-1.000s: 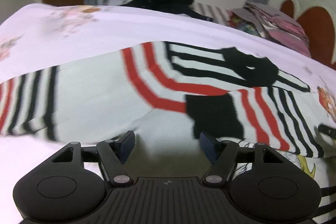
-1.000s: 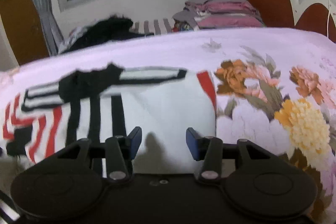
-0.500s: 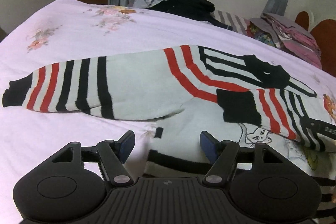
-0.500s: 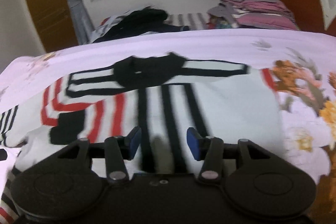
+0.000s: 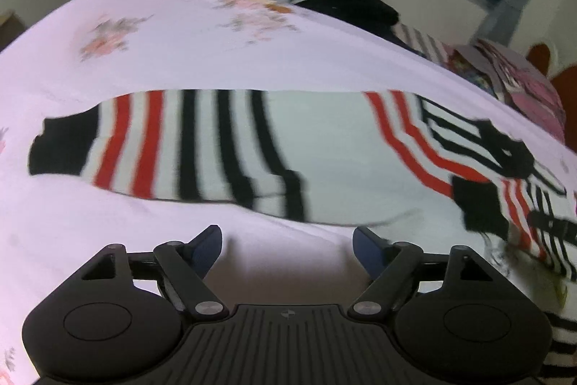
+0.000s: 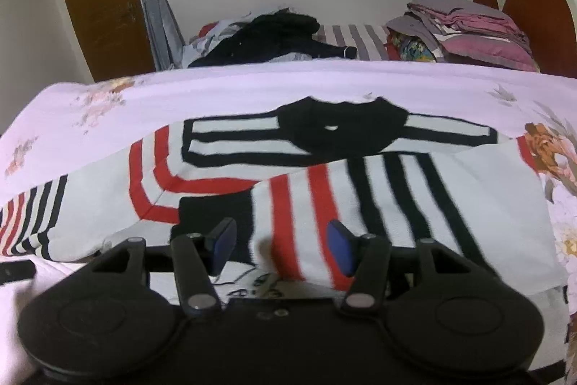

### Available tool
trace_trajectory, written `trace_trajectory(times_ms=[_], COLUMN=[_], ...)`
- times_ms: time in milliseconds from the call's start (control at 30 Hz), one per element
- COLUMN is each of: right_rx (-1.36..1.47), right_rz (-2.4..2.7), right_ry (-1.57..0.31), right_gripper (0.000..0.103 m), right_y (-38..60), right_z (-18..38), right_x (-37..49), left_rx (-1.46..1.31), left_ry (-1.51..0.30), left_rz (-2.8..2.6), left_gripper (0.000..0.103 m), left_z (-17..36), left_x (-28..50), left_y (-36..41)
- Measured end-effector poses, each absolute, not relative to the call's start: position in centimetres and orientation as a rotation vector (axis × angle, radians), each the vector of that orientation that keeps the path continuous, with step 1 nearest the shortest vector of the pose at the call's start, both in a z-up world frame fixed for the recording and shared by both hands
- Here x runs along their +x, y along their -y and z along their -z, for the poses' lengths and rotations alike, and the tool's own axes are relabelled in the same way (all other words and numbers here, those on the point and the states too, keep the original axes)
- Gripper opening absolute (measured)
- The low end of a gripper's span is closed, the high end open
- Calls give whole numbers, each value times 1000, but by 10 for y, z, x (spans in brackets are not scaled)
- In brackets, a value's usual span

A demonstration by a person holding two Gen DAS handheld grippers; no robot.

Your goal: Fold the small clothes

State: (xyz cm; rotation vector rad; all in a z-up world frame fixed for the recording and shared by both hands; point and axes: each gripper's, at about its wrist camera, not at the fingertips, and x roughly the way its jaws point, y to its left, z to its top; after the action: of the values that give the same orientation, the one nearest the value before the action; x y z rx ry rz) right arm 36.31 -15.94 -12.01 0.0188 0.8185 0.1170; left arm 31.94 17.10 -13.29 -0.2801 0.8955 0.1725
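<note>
Striped in red, black and white, the sweater (image 6: 360,190) lies flat on the pink bed (image 6: 252,82). One sleeve (image 5: 173,147) stretches out toward 9 o'clock. The other sleeve (image 6: 360,204) is folded over the front. The left gripper (image 5: 286,249) and the right gripper (image 6: 279,249) have their jaws wide apart, holding nothing. A pile of clothes (image 6: 468,24) sits at 1 o'clock.

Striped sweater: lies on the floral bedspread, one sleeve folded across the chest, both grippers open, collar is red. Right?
Not quite: the collar is black, not red, as the right wrist view shows. The rest holds: the striped sweater lies on the floral bedspread with one sleeve folded across the chest, and the left gripper and right gripper are both open.
</note>
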Motion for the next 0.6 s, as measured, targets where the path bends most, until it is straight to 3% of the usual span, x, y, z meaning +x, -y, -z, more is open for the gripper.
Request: trace_trajectory(times_ms=[333, 600], right_rx=[-18, -20], right_rz=[-87, -71], right_ry=[-888, -900], right_gripper=[51, 53], right_y=[119, 114], right_z=[147, 152], right_x=[379, 381], left_rx=[-541, -728], left_ry=[-885, -789], left_rz=[-292, -249], left_gripper=[79, 79], left_z=[163, 186], left_x=[307, 315], left_y=[-290, -320])
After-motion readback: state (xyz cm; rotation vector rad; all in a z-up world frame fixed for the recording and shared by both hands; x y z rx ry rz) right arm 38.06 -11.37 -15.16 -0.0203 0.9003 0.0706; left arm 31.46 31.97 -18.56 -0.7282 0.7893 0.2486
